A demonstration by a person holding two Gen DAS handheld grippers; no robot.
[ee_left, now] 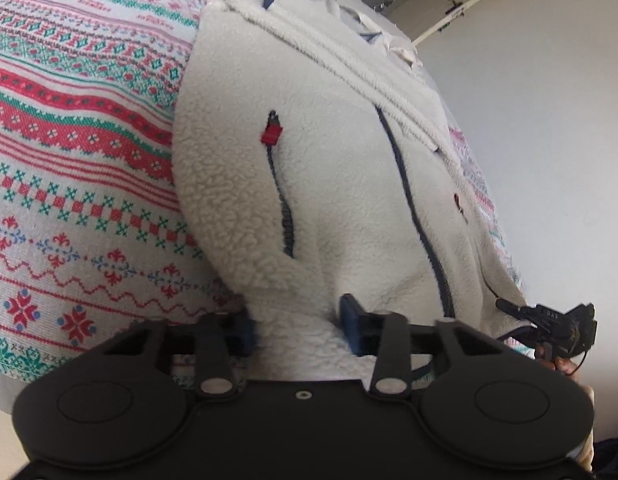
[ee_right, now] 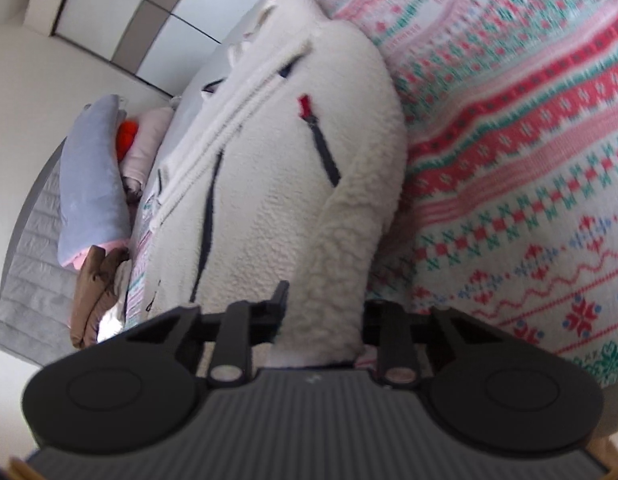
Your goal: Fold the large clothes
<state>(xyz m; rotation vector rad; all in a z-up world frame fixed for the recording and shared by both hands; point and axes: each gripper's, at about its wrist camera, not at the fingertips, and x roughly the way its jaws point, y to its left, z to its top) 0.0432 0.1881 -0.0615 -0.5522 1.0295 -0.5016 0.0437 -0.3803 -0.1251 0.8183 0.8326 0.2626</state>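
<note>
A cream fleece jacket [ee_left: 329, 160] with dark zips and a red zip pull [ee_left: 272, 134] lies lengthwise on a patterned bedspread [ee_left: 69, 160]. My left gripper [ee_left: 299, 332] is at the jacket's near hem, shut on a thick fold of fleece between its blue pads [ee_left: 351, 328]. In the right wrist view the same jacket [ee_right: 269, 160] stretches away from me. There my right gripper [ee_right: 325, 320] is shut on a bunched ridge of fleece at the near edge. A black gripper part [ee_left: 549, 324] held by a hand shows at the jacket's right corner in the left wrist view.
The red, green and white bedspread [ee_right: 529, 160] extends wide to the jacket's side. A pile of folded clothes lies past the jacket: a blue-grey piece [ee_right: 89, 184], a pink one [ee_right: 149, 136], a brown one [ee_right: 97, 288]. A grey quilted cover [ee_right: 29, 272] borders them. White wall [ee_left: 529, 120] lies beyond.
</note>
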